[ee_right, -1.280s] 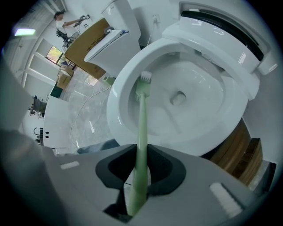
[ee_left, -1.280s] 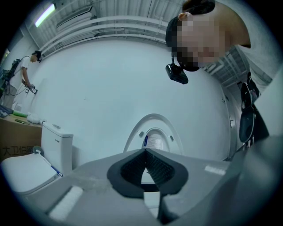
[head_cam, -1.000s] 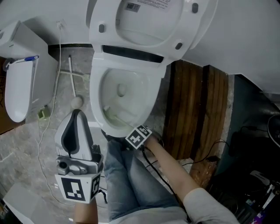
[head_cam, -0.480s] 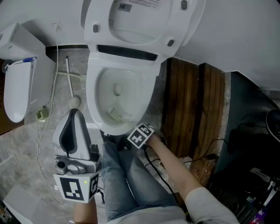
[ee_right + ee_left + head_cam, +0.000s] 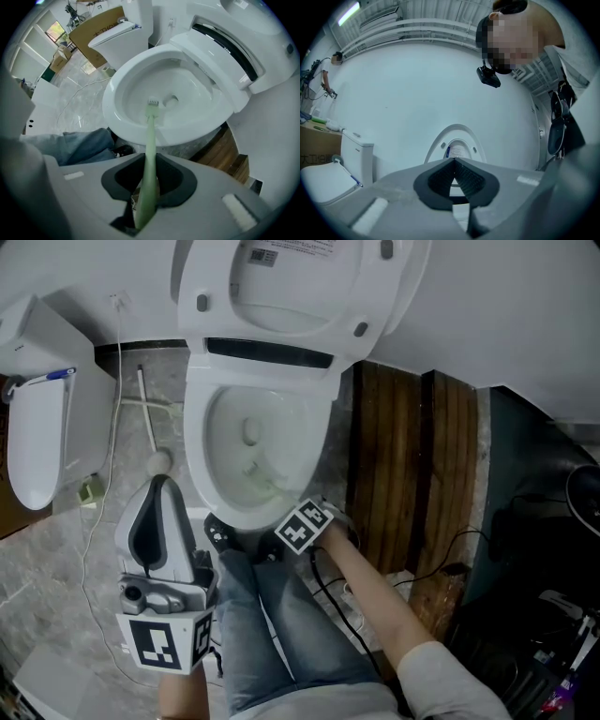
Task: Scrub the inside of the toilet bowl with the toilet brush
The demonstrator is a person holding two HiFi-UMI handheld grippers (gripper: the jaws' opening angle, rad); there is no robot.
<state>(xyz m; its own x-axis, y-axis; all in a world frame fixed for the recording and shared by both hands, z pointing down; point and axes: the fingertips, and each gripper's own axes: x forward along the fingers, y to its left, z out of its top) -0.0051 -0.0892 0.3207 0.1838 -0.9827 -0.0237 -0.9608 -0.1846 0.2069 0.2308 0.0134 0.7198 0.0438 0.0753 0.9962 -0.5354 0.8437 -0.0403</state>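
Over the last second the right gripper [image 5: 149,180], clenched on the pale green plastic toilet brush [image 5: 150,136], has nudged up-frame. That slid the brush head from the lower-left wall of the white ceramic toilet bowl [image 5: 109,99] toward the drain, so the scrubbing looks mid-stroke. The left gripper [image 5: 453,176] idles closed on nothing, and it's hard to tell if the bristles actually touch the porcelain.

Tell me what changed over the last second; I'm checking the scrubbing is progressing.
The head of the toilet brush slid from the near-left wall of the toilet bowl toward its middle, nearer the drain, worked by the right gripper, which stayed shut on the handle. The left gripper stayed shut and empty; the seat stayed up.
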